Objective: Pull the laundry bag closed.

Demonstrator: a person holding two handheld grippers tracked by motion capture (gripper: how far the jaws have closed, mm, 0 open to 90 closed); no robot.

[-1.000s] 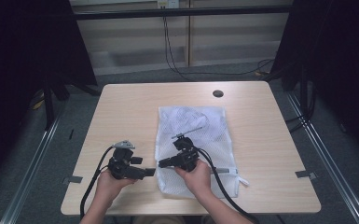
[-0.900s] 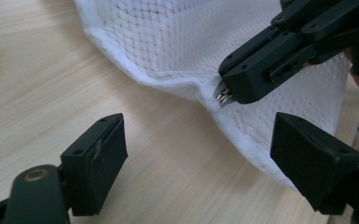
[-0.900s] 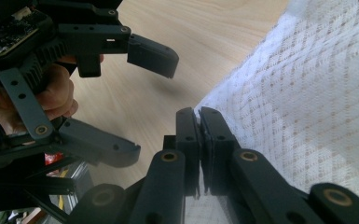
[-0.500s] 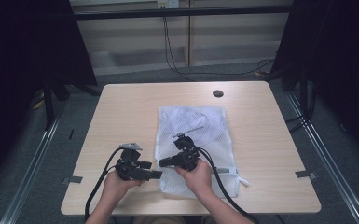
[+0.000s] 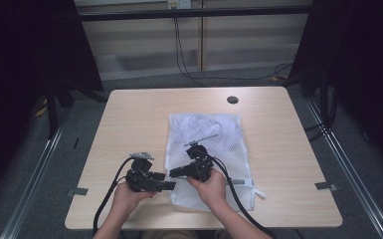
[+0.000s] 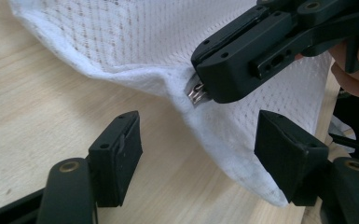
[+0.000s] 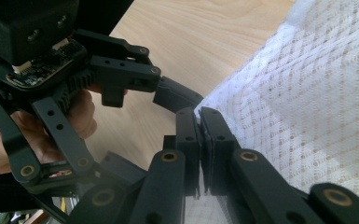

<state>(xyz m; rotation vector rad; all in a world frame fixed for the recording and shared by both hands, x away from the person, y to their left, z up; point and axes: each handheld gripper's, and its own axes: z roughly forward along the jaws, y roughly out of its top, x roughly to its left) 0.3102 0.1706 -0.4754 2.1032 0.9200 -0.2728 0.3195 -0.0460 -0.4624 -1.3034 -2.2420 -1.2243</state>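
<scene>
On the pale wooden tabletop (image 5: 129,124), near its front edge, the left tool (image 5: 171,186) lies low in the person's left hand (image 5: 127,196), its cable looping back toward the person. Its jaws have just been closing but stand apart; in the left gripper view the two black pads (image 6: 116,156) sit on either side of the lifted edge of a white mesh bag (image 6: 168,51), without pressing on it. The wood shows between the left pad and the cloth, and the right pad hangs just over the bag's folded corner.

Just beside it to the right, the right tool (image 5: 173,174) points leftward from the right hand (image 5: 210,186), which rests on the bag's near part. Its jaws are closed tight on a small metal zipper pull (image 6: 196,93) at the bag's left edge, raising the mesh into a ridge there. In the right gripper view the two jaws meet flat against each other, with the cloth running off to the right.

The mesh bag (image 5: 204,149) lies flat across the middle of the tabletop, stretching from the hands toward the far side. A small dark round hole (image 5: 232,99) sits in the wood beyond the bag's far right corner, well apart from it.
</scene>
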